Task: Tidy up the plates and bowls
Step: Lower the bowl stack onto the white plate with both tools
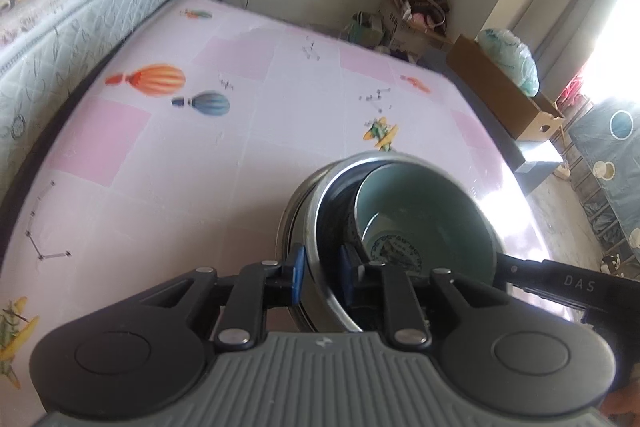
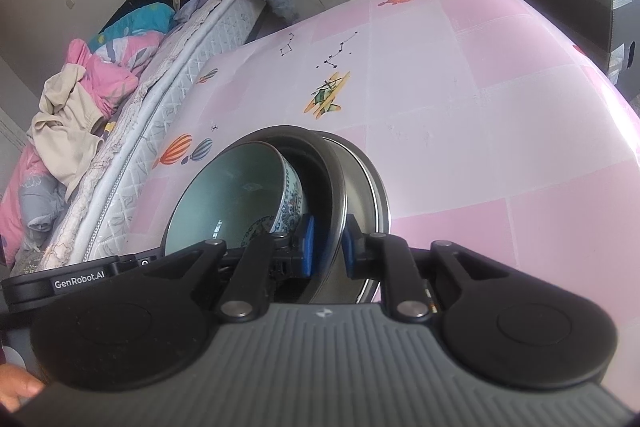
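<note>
Two tongs grip the same stack of dishes from opposite sides. The left tongs are clamped on the near rim of the steel bowl: one blue pad sits outside the wall and the other inside it, and the rim passes between them. The right tongs are clamped on the opposite rim of this bowl in the same way, with a blue pad on each side of the thin metal wall.

Inside the steel bowl lies a ceramic bowl with a pale green inside and a blue pattern on its outer wall. It is tilted and leans against the wall of the steel bowl, so its rim stands higher on one side. Under the steel bowl a second metal rim shows, which seems to be a steel plate; I cannot tell if the two touch all around.

The stack is over the near part of the tabletop, which has a pink and white checked cover with balloons and small aeroplanes printed on it. Whether the stack rests on the cover or is held a little above it, I cannot tell. A bed with crumpled bedclothes stands just beside the tabletop, and a cardboard box stands beyond its far corner.
</note>
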`<state>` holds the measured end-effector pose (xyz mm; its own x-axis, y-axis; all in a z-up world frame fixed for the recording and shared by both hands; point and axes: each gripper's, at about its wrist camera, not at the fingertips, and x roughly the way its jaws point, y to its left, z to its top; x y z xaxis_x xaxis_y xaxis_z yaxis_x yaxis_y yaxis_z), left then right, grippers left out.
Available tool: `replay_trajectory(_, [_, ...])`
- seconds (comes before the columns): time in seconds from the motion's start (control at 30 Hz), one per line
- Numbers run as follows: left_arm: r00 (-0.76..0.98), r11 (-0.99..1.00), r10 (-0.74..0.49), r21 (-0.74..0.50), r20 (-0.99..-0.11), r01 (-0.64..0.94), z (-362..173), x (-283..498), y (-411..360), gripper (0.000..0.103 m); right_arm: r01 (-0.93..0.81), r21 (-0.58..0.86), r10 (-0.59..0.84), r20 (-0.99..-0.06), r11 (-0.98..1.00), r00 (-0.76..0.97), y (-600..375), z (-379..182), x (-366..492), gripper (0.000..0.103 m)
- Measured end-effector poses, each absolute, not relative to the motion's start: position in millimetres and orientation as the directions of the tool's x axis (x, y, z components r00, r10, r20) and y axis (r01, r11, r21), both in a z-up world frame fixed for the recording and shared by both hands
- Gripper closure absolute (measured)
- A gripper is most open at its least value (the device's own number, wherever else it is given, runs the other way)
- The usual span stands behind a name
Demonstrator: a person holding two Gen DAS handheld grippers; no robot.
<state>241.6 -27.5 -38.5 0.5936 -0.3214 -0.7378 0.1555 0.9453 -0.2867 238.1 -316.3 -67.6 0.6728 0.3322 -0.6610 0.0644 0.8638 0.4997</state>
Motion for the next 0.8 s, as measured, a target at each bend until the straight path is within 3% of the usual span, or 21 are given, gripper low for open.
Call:
replay_trajectory(0.03, [0.605, 0.944, -0.325, -0.285, -0.727, 0.164, -33.5, 237.7, -26.7, 0.079, 0.067, 0.499, 0.328, -0.659, 0.864, 0.676, -316.8, -65.9, 236.2, 0.087])
replay_trajectory(0.07, [0.616, 0.942, -0.332, -0.287, -0.715, 0.175, -27.8, 233.3, -25.9, 0.069, 0.069, 0.497, 0.323, -0.656, 0.865, 0.683, -318.2, -63.6, 233.5, 0.084])
replay_trajectory(0.17, [0.657, 0.942, -0.334, -0.274, -0.676, 0.196, -10.0, 215.3, -23.7, 0.045, 0.066, 0.520, 0.327, -0.625, 0.852, 0.709, -325.4, -52.9, 222.0, 0.069])
replay_trajectory(0.23, [0.675, 0.948, -0.319, -0.229, -0.665, 0.223, 2.4, 200.9, -25.9, 0.042, 0.052, 0.529, 0.329, -0.599, 0.847, 0.730, -327.7, -42.3, 210.6, 0.061])
replay_trajectory(0.3, [0.687, 0.952, -0.302, -0.178, -0.661, 0.247, 11.7, 184.2, -26.8, 0.031, 0.042, 0.520, 0.318, -0.583, 0.853, 0.748, -327.7, -28.8, 195.4, 0.054])
replay_trajectory(0.37, [0.685, 0.955, -0.284, -0.137, -0.671, 0.262, 16.8, 167.8, -25.3, 0.006, 0.017, 0.512, 0.320, -0.564, 0.859, 0.761, -326.5, -15.0, 177.6, 0.046])
replay_trajectory(0.5, [0.706, 0.967, -0.224, -0.064, -0.672, 0.246, 17.9, 133.7, -14.2, 0.000, -0.004, 0.449, 0.282, -0.555, 0.894, 0.782, -321.1, 5.9, 135.0, 0.009])
replay_trajectory(0.57, [0.706, 0.973, -0.199, -0.051, -0.680, 0.226, 12.6, 118.6, -5.2, 0.000, 0.003, 0.389, 0.236, -0.566, 0.921, 0.790, -315.9, 12.0, 111.8, 0.001])
replay_trajectory(0.8, [0.668, 0.999, -0.035, -0.001, -0.744, 0.051, -7.2, 88.5, 12.7, 0.000, 0.135, 0.138, -0.017, -0.636, 0.981, 0.771, -289.5, 10.2, 53.2, 0.001])
